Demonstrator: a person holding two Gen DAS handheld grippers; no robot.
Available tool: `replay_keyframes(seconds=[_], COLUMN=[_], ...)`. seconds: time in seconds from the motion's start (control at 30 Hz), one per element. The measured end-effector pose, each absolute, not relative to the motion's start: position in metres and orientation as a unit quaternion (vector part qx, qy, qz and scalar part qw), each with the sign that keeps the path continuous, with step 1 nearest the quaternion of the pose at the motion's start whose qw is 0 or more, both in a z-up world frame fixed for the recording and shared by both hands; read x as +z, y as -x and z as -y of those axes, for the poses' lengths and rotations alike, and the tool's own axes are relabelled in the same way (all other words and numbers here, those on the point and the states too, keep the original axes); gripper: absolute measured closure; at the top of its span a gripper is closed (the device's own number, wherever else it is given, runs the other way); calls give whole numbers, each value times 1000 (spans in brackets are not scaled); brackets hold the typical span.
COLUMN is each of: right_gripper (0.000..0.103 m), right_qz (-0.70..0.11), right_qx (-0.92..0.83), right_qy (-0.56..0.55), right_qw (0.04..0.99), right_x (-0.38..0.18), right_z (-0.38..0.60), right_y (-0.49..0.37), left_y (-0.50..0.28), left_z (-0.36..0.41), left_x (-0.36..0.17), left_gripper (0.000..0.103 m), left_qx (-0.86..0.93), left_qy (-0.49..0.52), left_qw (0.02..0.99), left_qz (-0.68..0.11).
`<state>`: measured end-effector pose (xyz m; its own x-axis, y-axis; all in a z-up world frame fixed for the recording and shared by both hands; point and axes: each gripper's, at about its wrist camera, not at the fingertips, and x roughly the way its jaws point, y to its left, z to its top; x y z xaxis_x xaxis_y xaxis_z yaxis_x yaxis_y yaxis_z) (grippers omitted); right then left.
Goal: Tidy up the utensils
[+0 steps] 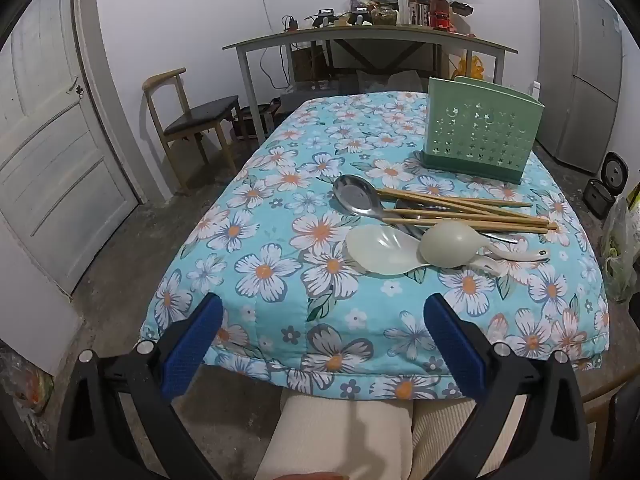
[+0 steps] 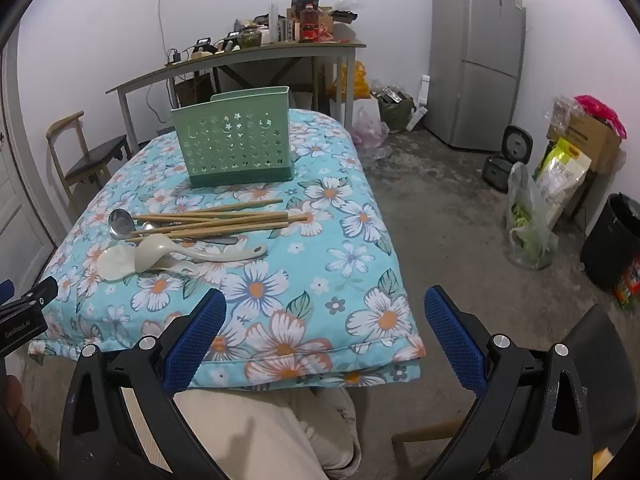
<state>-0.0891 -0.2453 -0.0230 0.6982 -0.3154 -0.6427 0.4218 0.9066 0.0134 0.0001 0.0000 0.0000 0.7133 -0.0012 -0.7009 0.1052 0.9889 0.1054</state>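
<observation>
A pile of utensils lies on the floral tablecloth: several wooden chopsticks, a steel ladle, a pale rice paddle and a pale green spoon. A green perforated utensil holder stands upright behind them. The same pile shows in the right wrist view: chopsticks, ladle, paddle, spoon, holder. My left gripper and right gripper are both open and empty, held at the near table edge, short of the utensils.
A wooden chair stands left of the table by a white door. A cluttered desk is behind. A grey fridge, bags and a black bin are on the right. My legs sit below the table edge.
</observation>
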Motion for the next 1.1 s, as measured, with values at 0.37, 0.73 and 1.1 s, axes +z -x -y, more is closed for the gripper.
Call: replay_keyframes(seconds=[0.37,0.73,1.1], right_gripper=[8,8,8], right_qz=[-335,-335,-335], right_qx=[-200,-200,-200], right_qy=[-81,-80,-80], right_qw=[917,917,917], right_x=[-24,-23,-23], right_z=[245,246,245], right_y=[89,89,88], left_y=[4,5,0], left_z=[-3,7,3], left_x=[5,2,-2], left_gripper=[4,4,4], left_qx=[-29,-34,-36], left_qy=[-66,-68,-62], left_qw=[923,921,918], left_qz=[-378,-383,-390])
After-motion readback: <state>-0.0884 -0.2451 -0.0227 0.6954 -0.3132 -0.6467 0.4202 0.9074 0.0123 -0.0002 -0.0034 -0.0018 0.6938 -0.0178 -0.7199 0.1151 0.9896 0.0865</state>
